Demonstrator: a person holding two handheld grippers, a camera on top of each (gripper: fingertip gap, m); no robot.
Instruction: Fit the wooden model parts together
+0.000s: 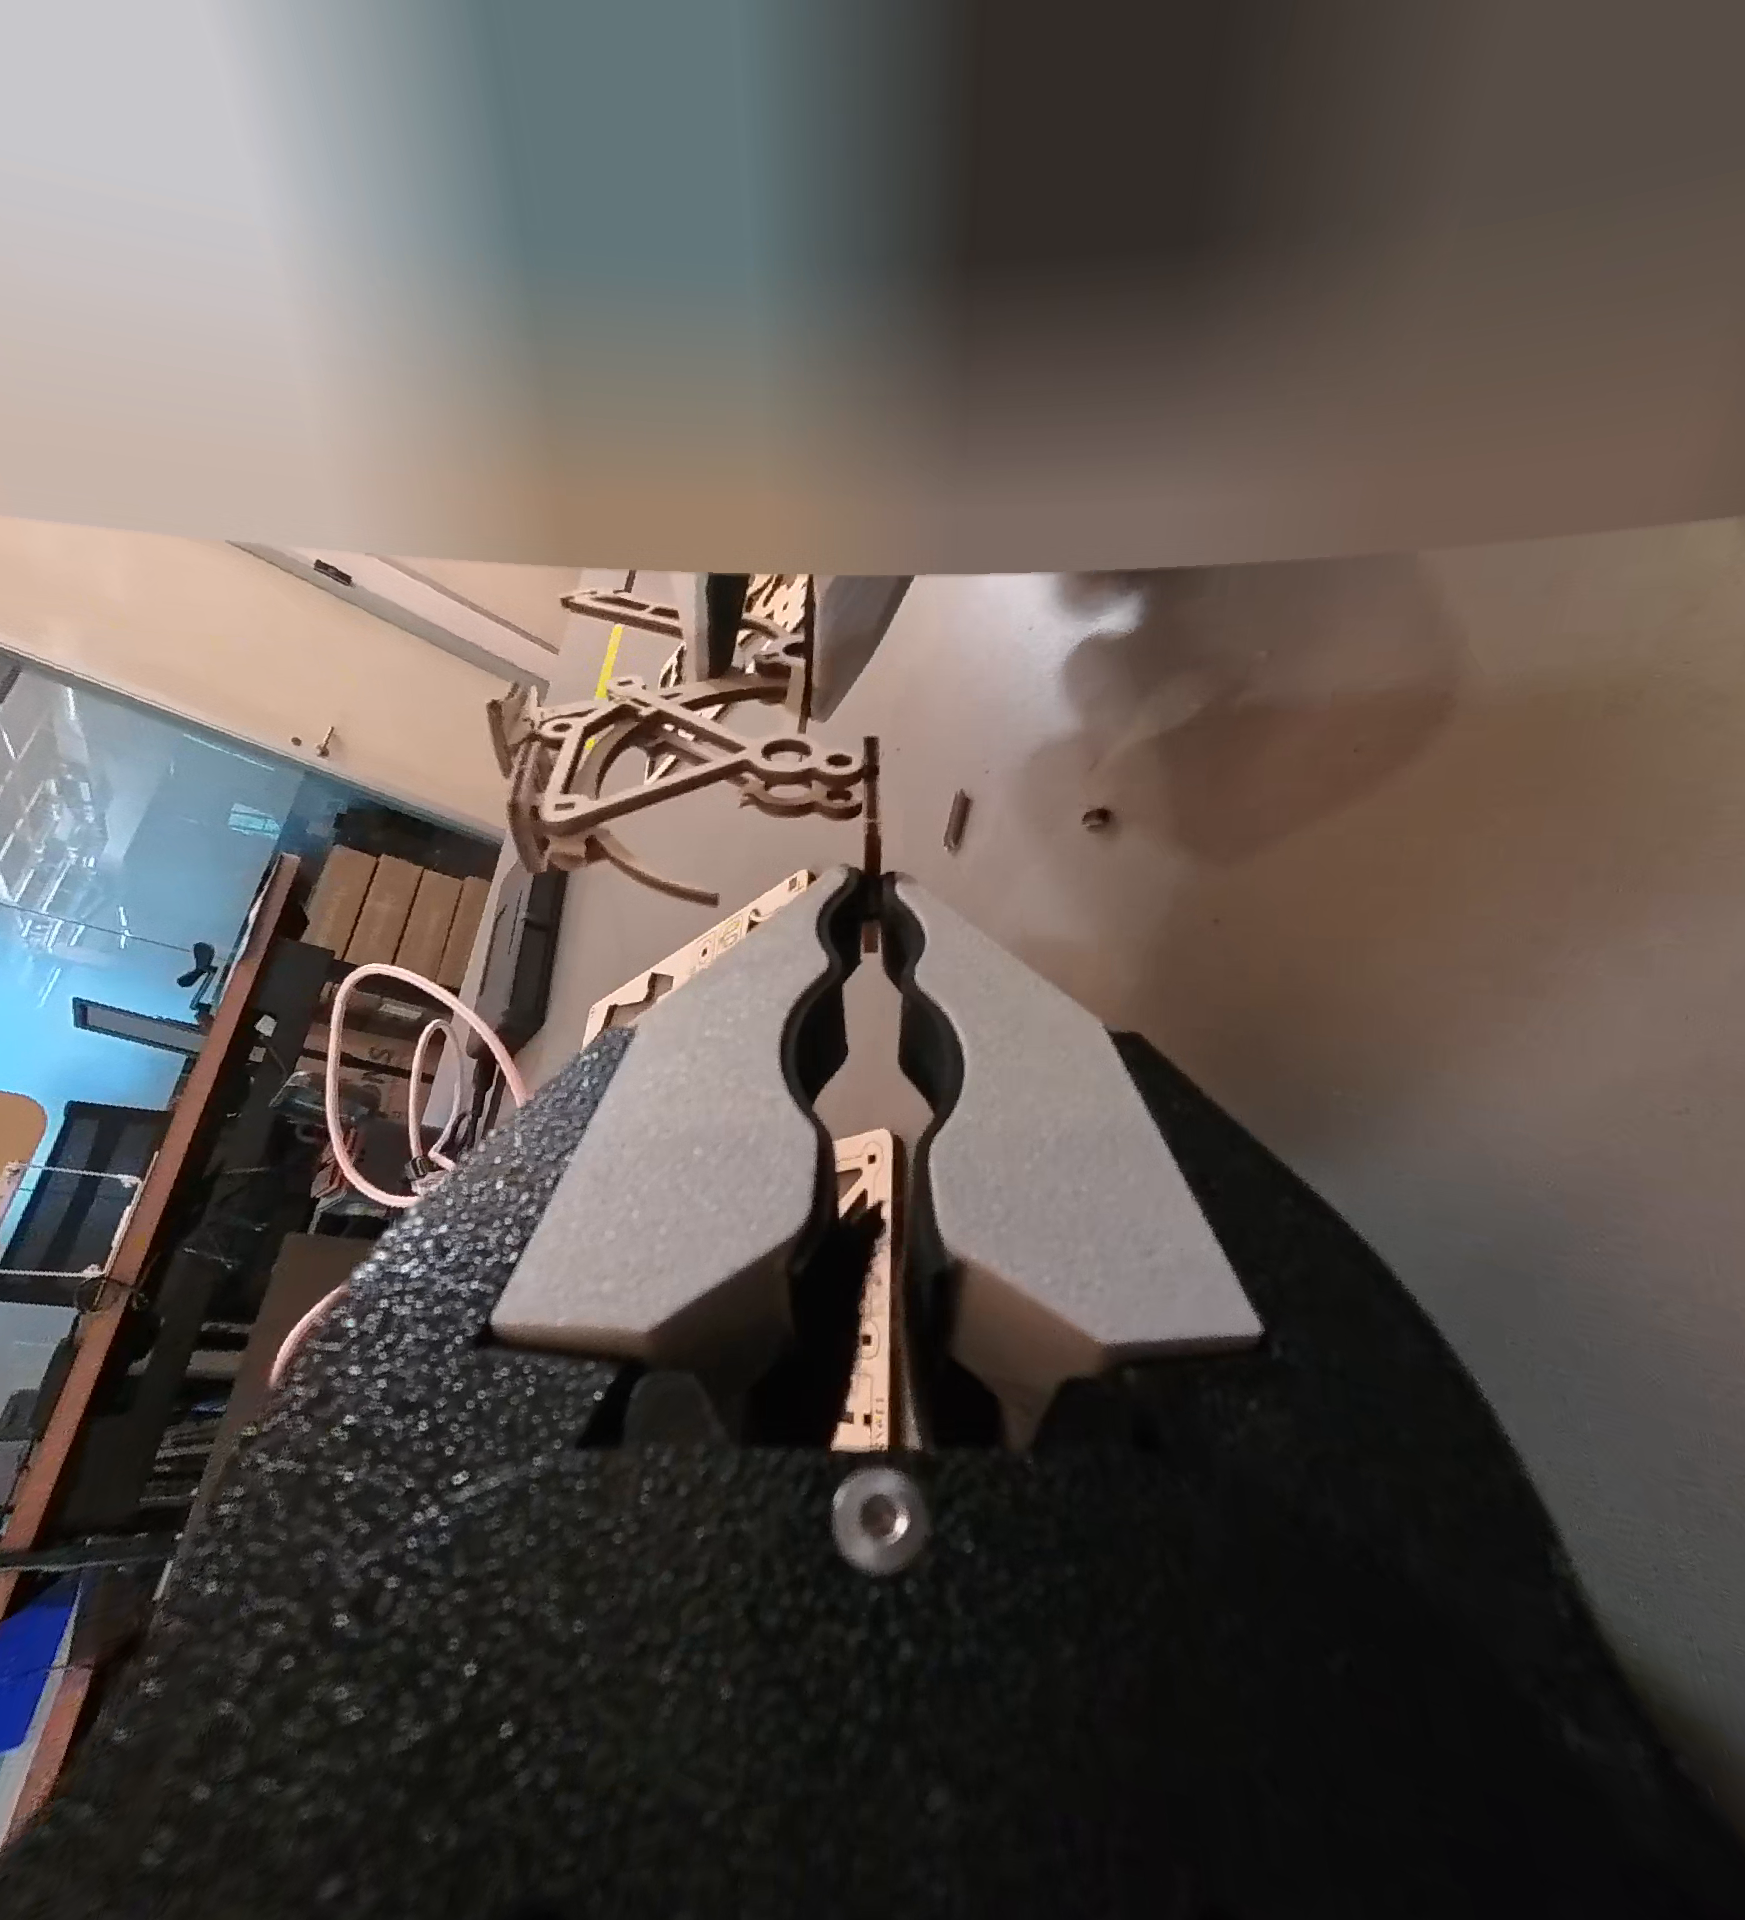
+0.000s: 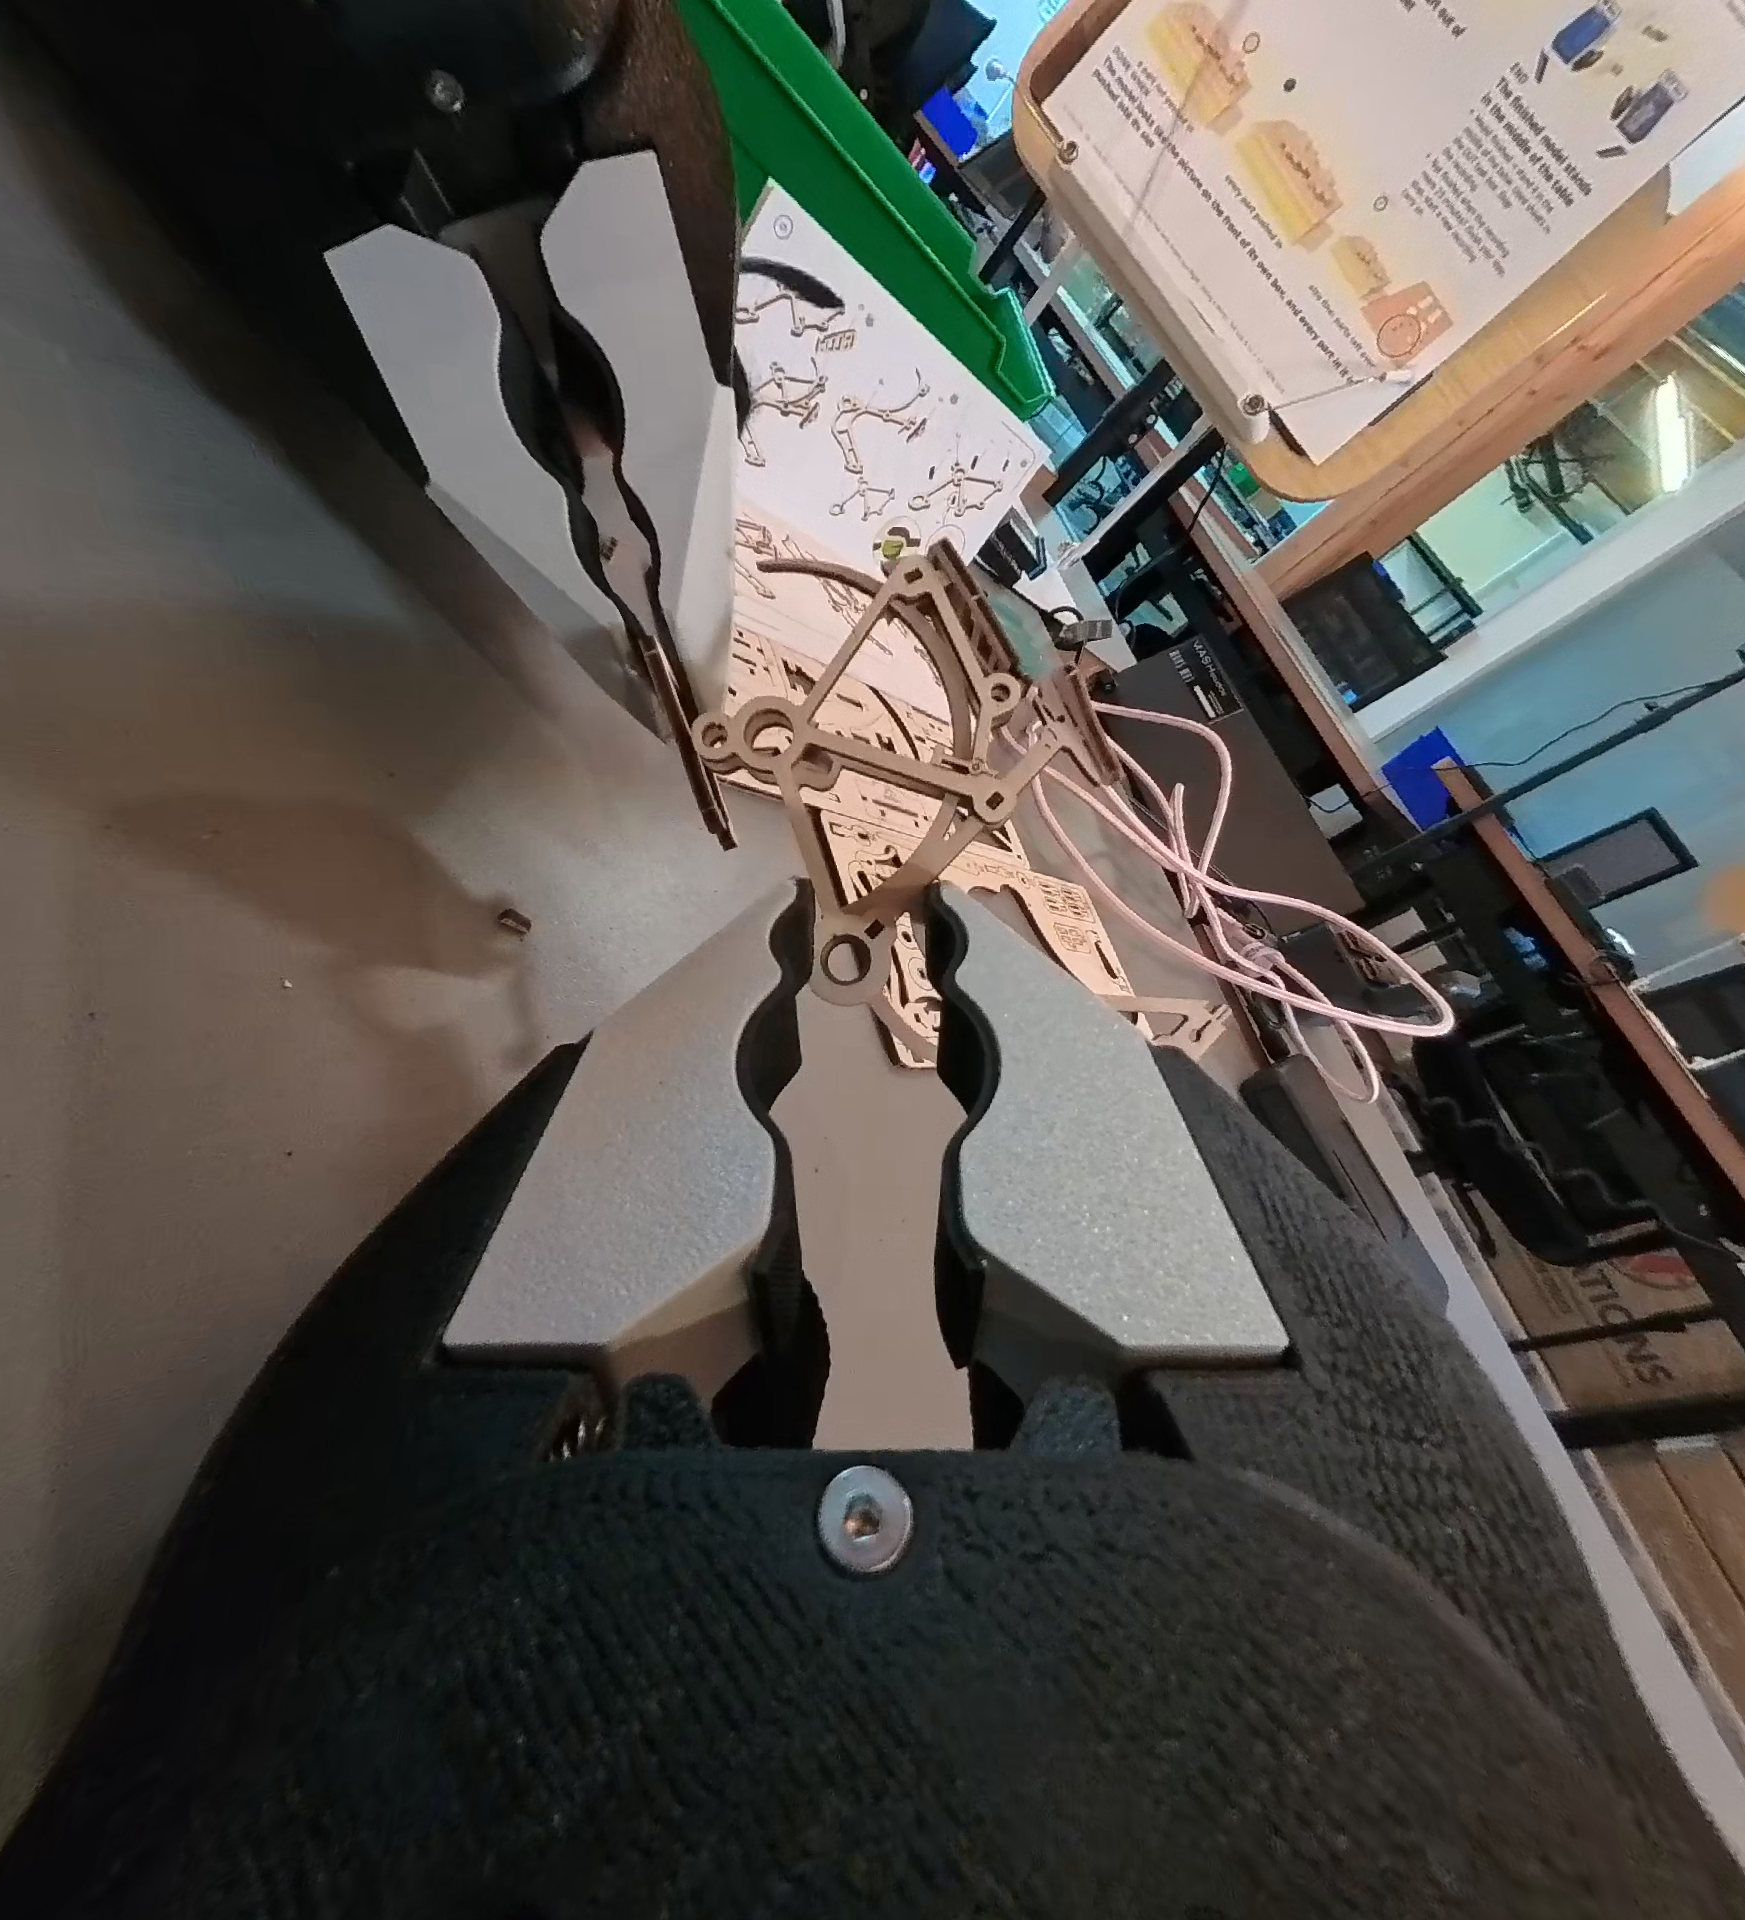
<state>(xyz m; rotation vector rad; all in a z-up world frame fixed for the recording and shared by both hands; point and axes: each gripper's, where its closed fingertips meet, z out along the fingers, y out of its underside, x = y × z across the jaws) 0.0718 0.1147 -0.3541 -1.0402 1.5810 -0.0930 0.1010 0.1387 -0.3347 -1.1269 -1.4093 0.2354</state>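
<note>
My left gripper [image 1: 873, 883] is shut on a thin flat wooden piece [image 1: 870, 800], seen edge-on and sticking out past the fingertips. The piece meets the round-holed end of the open-frame wooden model [image 1: 660, 758], which hangs above the table. In the right wrist view my right gripper [image 2: 863, 920] is shut on the model [image 2: 889, 748], pinching its lower ring. The left gripper [image 2: 655, 665] comes in from the upper left there. Its wooden piece [image 2: 704, 769] lies against the model's ringed hub.
Laser-cut part sheets [image 2: 1065, 920] and a printed instruction sheet [image 2: 847, 395] lie on the white table [image 2: 172, 935]. A green bin [image 2: 847, 177] stands behind them. Pink cables [image 2: 1211, 883] trail near the table's right edge. Small loose bits [image 2: 513, 920] lie on the table.
</note>
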